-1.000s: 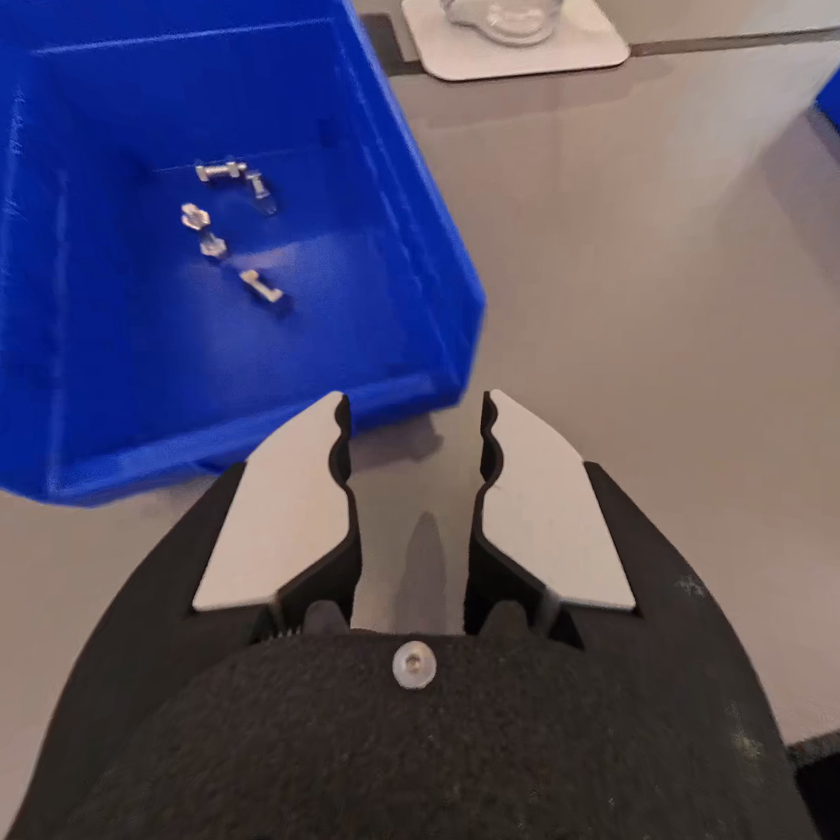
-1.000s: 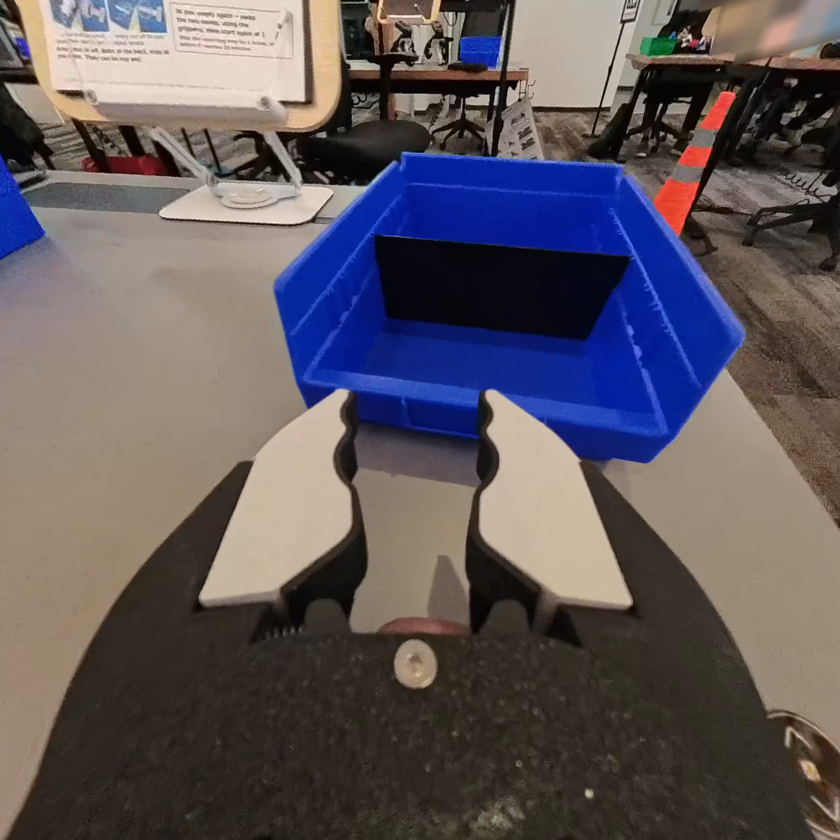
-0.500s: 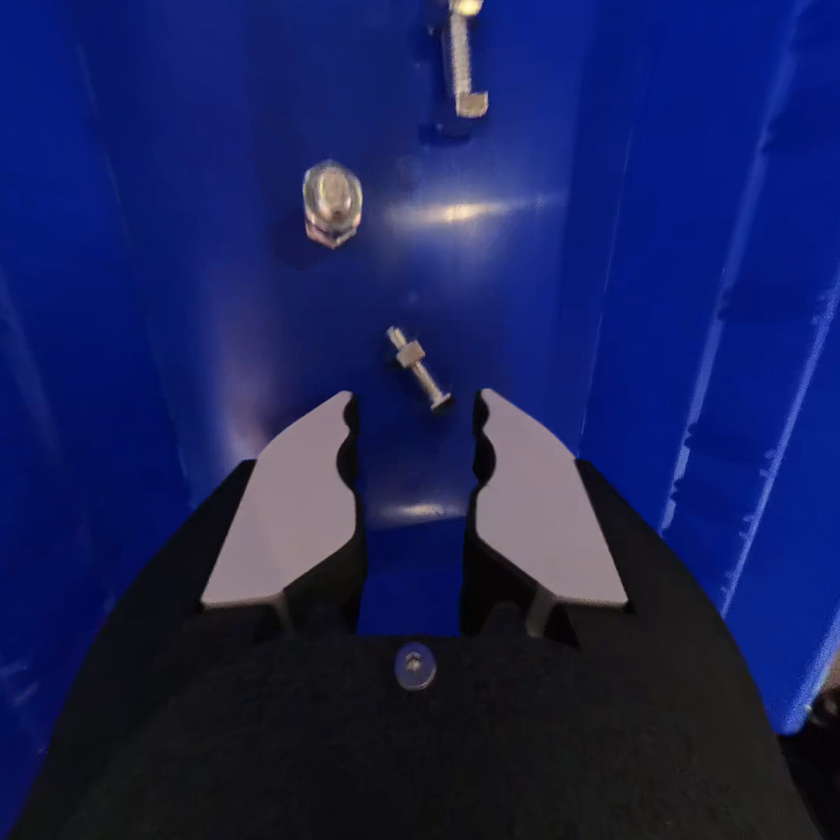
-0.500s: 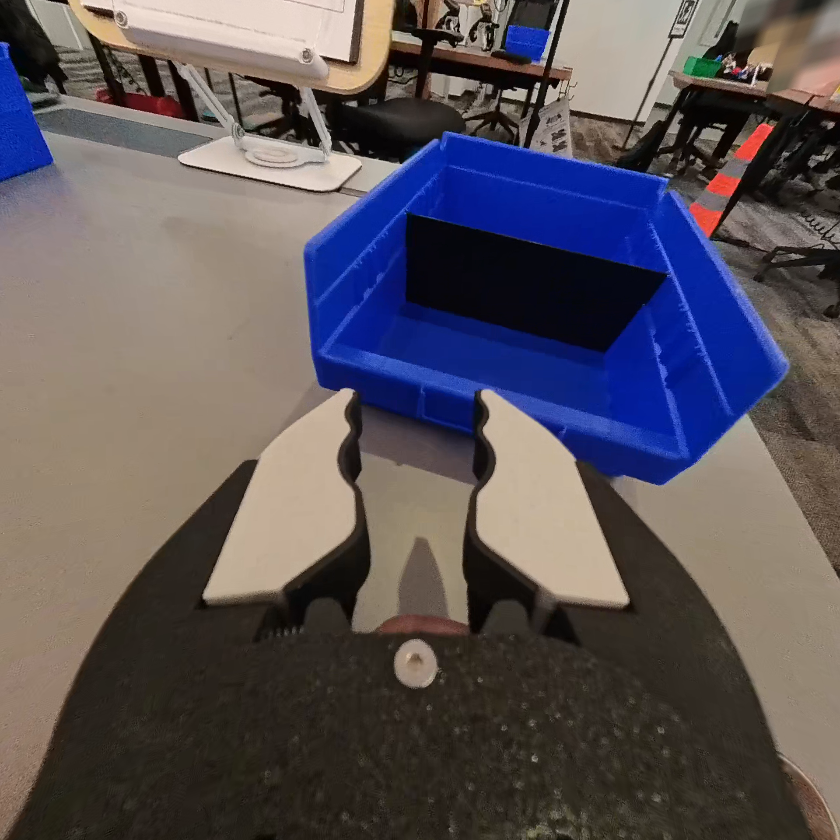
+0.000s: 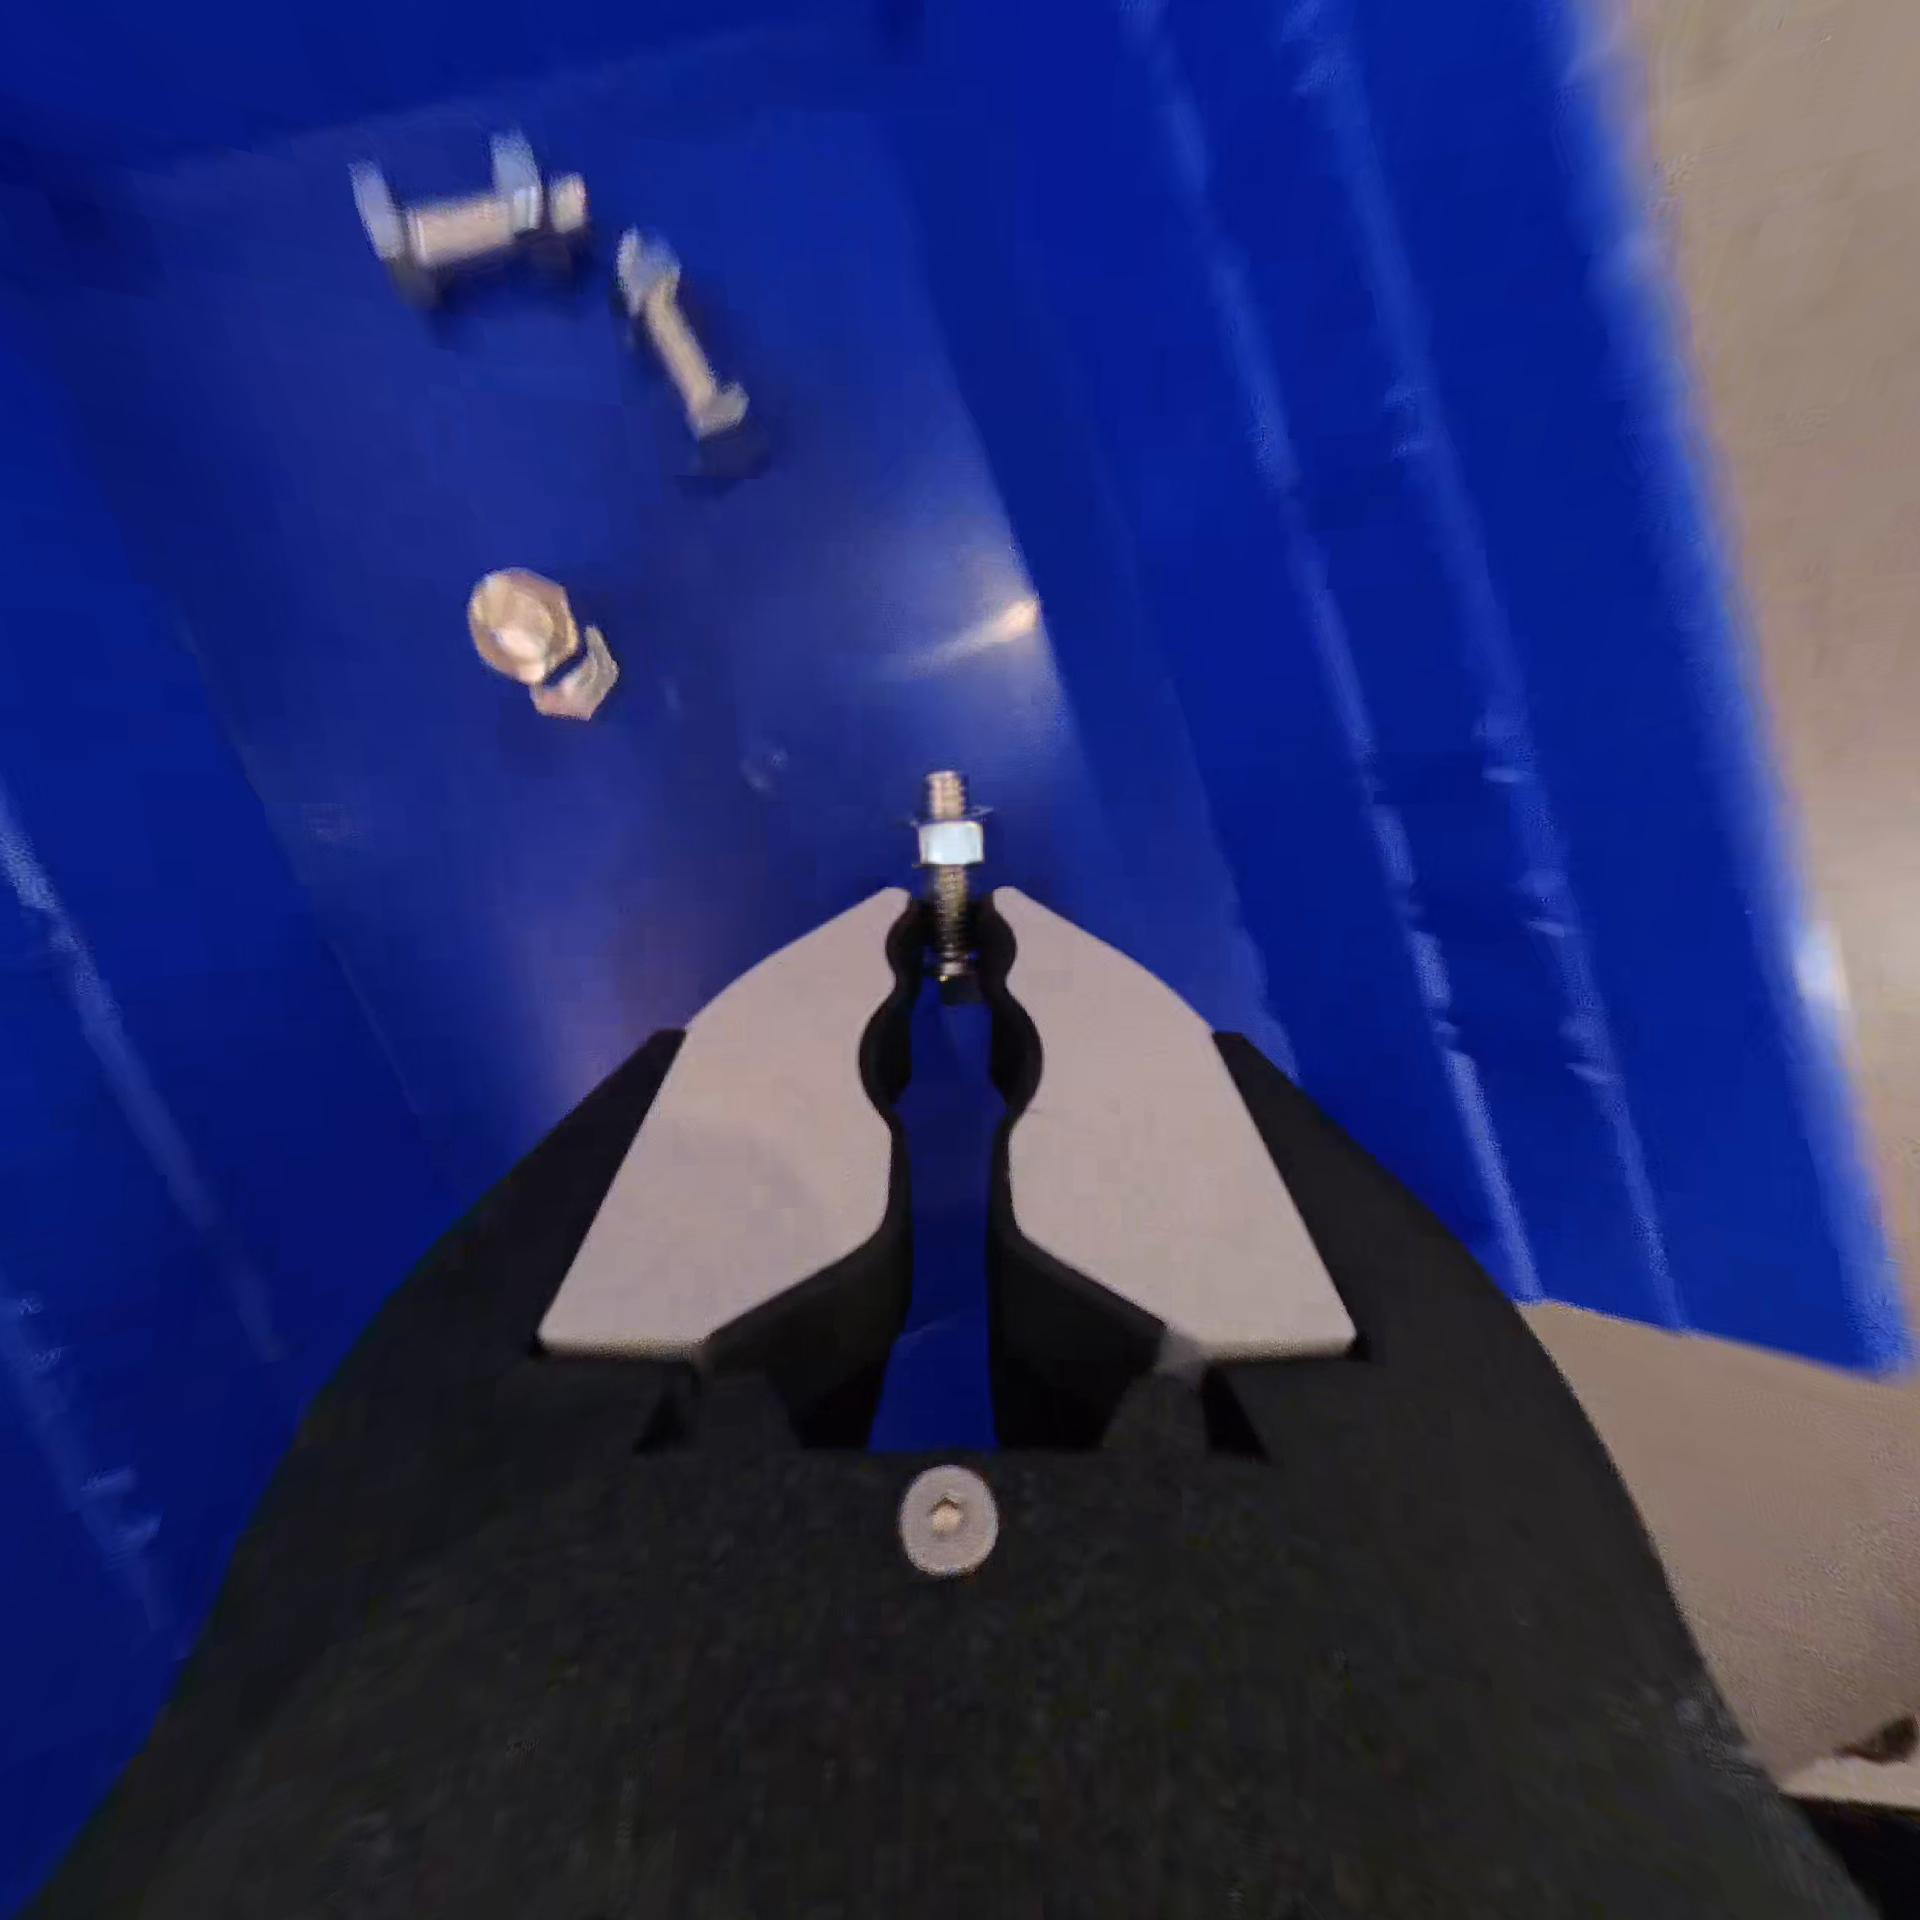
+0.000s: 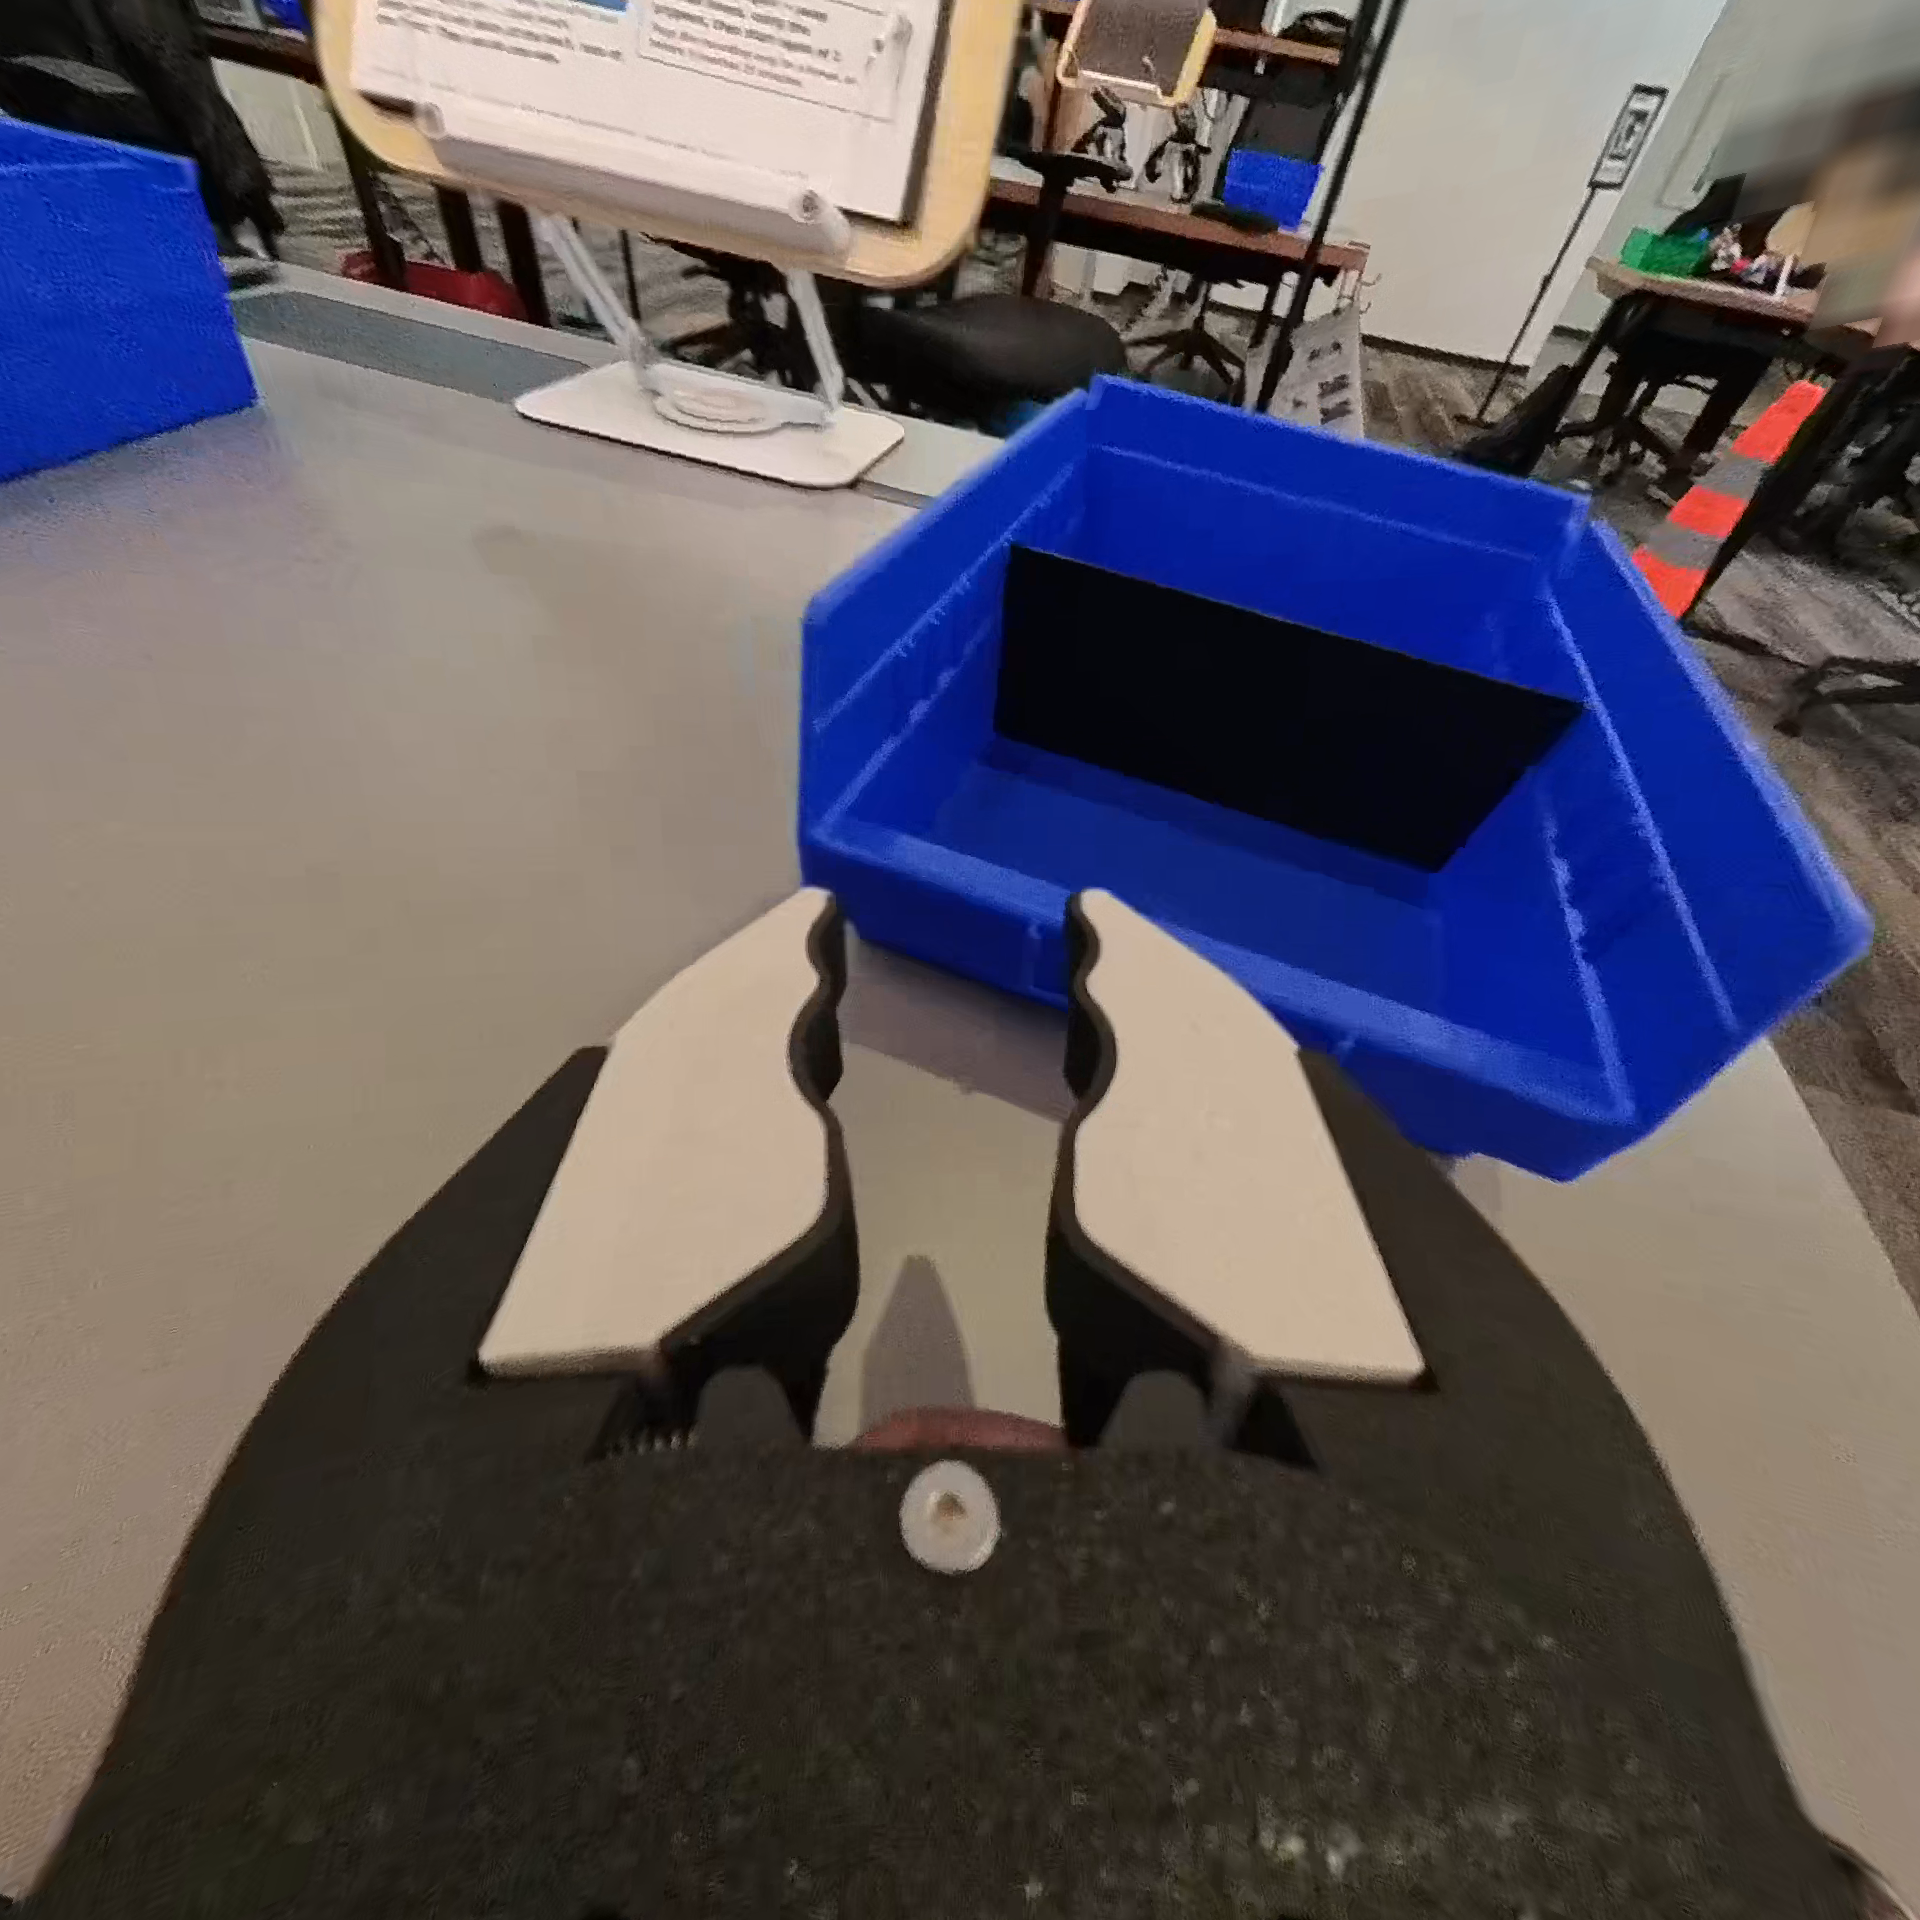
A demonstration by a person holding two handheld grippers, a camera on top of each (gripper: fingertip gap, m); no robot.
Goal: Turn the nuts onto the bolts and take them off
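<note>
In the left wrist view my left gripper (image 5: 950, 925) is inside a blue bin (image 5: 1351, 623), shut on a small bolt (image 5: 952, 914) by its shank near the head. A nut (image 5: 950, 840) sits on the bolt just beyond the fingertips. Three more bolts with nuts lie on the bin floor: a thick one (image 5: 468, 223), a slim one (image 5: 681, 338) and a short one (image 5: 535, 639). In the right wrist view my right gripper (image 6: 951, 920) is open and empty above the grey table (image 6: 364, 779), just short of a second blue bin (image 6: 1714, 862).
The second bin has a black divider (image 6: 1268, 707) and shows no parts. A paper holder on a white stand (image 6: 717, 416) is at the table's far edge. Part of the first blue bin shows at the far left (image 6: 94, 301). Chairs and desks lie beyond.
My left gripper went into the bin, closed on the small bolt and turned it to point away. My right gripper shifted left, so the second bin now sits more to the right.
</note>
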